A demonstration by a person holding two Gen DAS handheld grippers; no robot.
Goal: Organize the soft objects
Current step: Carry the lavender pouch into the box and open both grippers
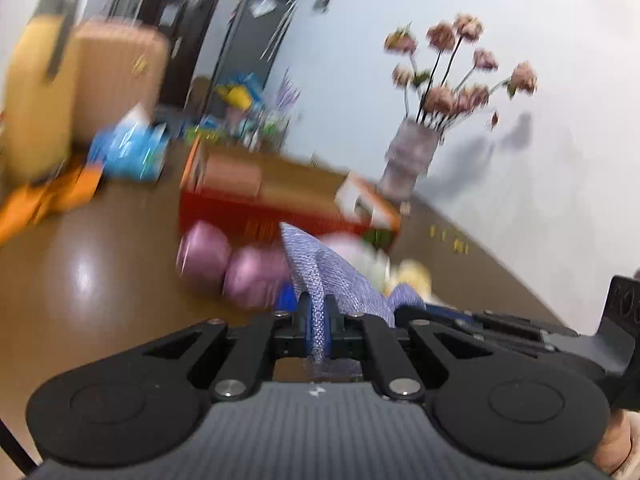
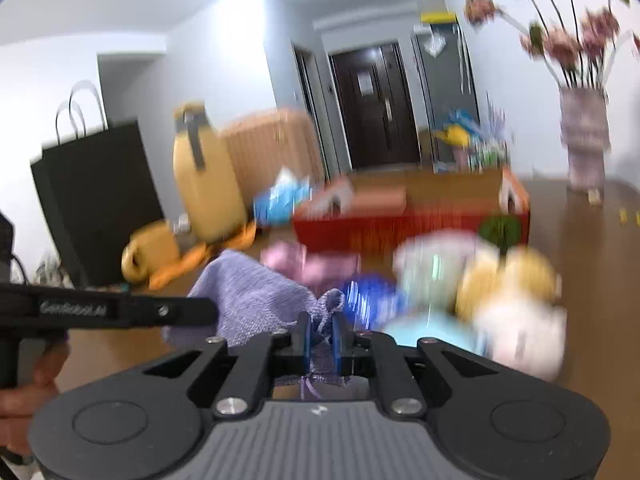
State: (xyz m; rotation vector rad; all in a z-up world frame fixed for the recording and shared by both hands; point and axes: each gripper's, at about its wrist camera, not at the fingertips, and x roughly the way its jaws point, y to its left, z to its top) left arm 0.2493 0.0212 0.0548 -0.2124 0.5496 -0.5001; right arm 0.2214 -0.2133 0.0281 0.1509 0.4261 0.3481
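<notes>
Both views are smeared by motion blur, so much of the desk's load reads only as colour patches. The left gripper (image 1: 316, 312) is clamped on a lilac knitted cloth (image 1: 320, 268), a fold of it pinched between the blue pads and rising in a peak above them; the right gripper (image 2: 320, 328) pinches another bunched edge of the same cloth (image 2: 248, 292), which stretches between the two above the brown desk (image 1: 100, 280). In the right wrist view the left gripper's black body crosses in from the left and covers part of the cloth, with a hand (image 2: 24, 392) half cut off at the frame edge. Behind the cloth lie soft things too blurred to name surely: pink rounded shapes (image 1: 224, 268), and white, yellow and blue plush forms (image 2: 500, 288). Farther back stands an open red box (image 2: 400, 224), its contents unclear. Toward the desk's far right side, near the wall, stands a vase of pink flowers (image 1: 412, 152); a yellow bottle (image 2: 204, 176) and a black paper bag (image 2: 100, 192) stand at the far left
</notes>
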